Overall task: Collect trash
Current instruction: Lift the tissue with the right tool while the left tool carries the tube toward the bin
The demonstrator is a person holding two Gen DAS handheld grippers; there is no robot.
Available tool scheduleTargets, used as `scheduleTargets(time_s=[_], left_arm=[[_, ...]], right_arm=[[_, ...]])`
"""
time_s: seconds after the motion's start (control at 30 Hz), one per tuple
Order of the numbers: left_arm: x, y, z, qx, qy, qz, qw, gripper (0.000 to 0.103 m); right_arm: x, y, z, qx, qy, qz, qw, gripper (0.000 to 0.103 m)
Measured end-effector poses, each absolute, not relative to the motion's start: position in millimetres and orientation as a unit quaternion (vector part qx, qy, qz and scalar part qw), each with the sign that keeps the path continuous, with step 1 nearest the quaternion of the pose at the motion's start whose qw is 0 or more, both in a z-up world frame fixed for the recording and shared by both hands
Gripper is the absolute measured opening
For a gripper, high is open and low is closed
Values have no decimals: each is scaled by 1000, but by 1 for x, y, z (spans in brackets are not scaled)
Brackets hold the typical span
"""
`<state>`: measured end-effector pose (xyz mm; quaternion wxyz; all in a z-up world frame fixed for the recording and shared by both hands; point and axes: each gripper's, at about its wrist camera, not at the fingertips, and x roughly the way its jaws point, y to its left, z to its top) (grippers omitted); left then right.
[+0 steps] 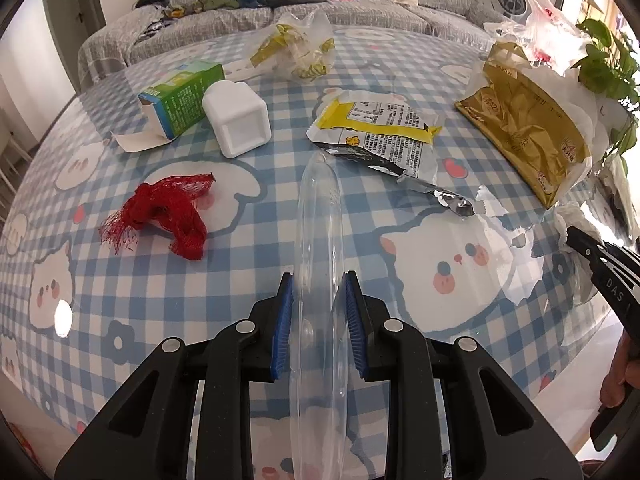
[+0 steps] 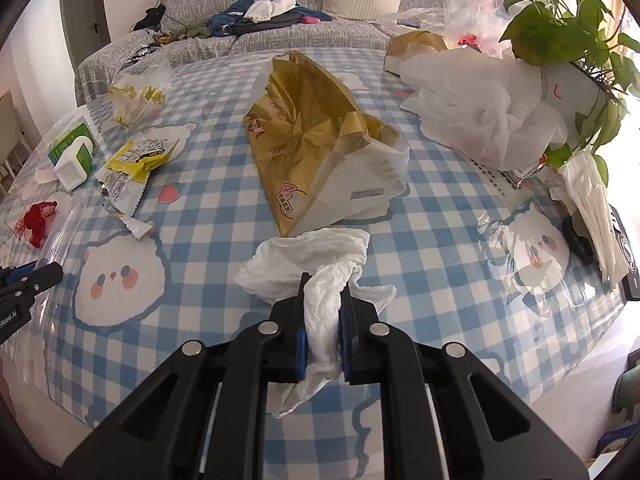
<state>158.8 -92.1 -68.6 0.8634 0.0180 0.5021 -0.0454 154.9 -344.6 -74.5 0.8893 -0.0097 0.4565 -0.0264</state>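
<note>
My left gripper (image 1: 319, 280) is shut on the rim of a clear plastic bag (image 1: 318, 216) held over the table. My right gripper (image 2: 325, 280) is shut on a crumpled white tissue (image 2: 312, 260) near the table's front. Trash lies on the checked tablecloth: red mesh netting (image 1: 164, 212), a white foam block (image 1: 237, 122), a green carton (image 1: 182, 96), a yellow snack wrapper (image 1: 380, 124), a gold tissue pack wrapper (image 2: 308, 136) and a clear bag with yellow wrappers (image 1: 300, 50). The right gripper's fingers (image 1: 600, 256) show at the right edge of the left wrist view.
A pile of white plastic bags (image 2: 480, 108) and a potted plant (image 2: 560, 28) stand at the table's right. More tissues (image 2: 596, 204) and a dark device (image 2: 624, 248) lie at the right edge. A grey sofa (image 2: 280, 0) with clothes is behind.
</note>
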Motion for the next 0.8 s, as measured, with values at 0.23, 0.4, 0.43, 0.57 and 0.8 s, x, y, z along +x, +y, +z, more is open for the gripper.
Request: scheduleTargets(time_s=[0.23,0.4,0.43,0.57,0.8], left_arm=[[149,-92,-63,18,497,-47,866,25],[140,-94,-57,19,493,-46,869,25],[137,-94,-55,18,492,-46,869,25],[125,-93,-49,12,489,-47,871,25],[99,-91,-36,2,480,-47,876,25]], right_arm=[[150,-343,-69,-6,453,-26,891,11],[143,-342,-64,-3,447,-24,894,11],[141,-341,-61,-3,445,-22,895,11],[132,-338,-54,-1,437,-17,899,11],[110,-332,-39,6,421,-8,907,11]])
